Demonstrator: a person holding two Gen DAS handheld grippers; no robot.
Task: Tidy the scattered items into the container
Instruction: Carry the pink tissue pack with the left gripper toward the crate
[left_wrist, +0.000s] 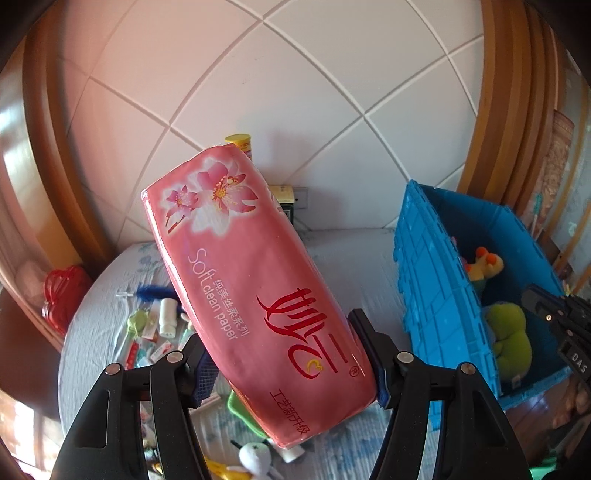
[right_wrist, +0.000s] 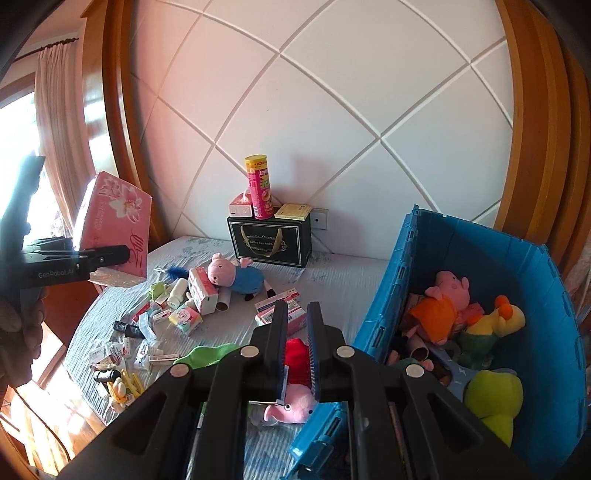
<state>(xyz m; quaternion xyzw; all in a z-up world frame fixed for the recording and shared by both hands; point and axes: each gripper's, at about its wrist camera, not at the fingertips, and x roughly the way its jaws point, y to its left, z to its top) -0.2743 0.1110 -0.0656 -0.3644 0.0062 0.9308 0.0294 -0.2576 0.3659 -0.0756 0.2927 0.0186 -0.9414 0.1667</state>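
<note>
My left gripper (left_wrist: 291, 360) is shut on a pink tissue pack (left_wrist: 255, 284) and holds it in the air above the bed, left of the blue crate (left_wrist: 436, 295). The pack also shows at the far left of the right wrist view (right_wrist: 114, 221). My right gripper (right_wrist: 297, 349) is shut on a pink pig plush in a red dress (right_wrist: 295, 384), just left of the crate (right_wrist: 384, 295). The crate holds several plush toys: a pig in orange (right_wrist: 443, 302), a yellow duck (right_wrist: 495, 325) and a green toy (right_wrist: 495, 398).
Scattered on the bed (right_wrist: 332, 280) are a pig plush in blue (right_wrist: 232, 275), small boxes, bottles and a green item (right_wrist: 207, 354). A black gift box (right_wrist: 269, 242) with a snack can (right_wrist: 260, 186) stands against the headboard. A wooden frame rims the bed.
</note>
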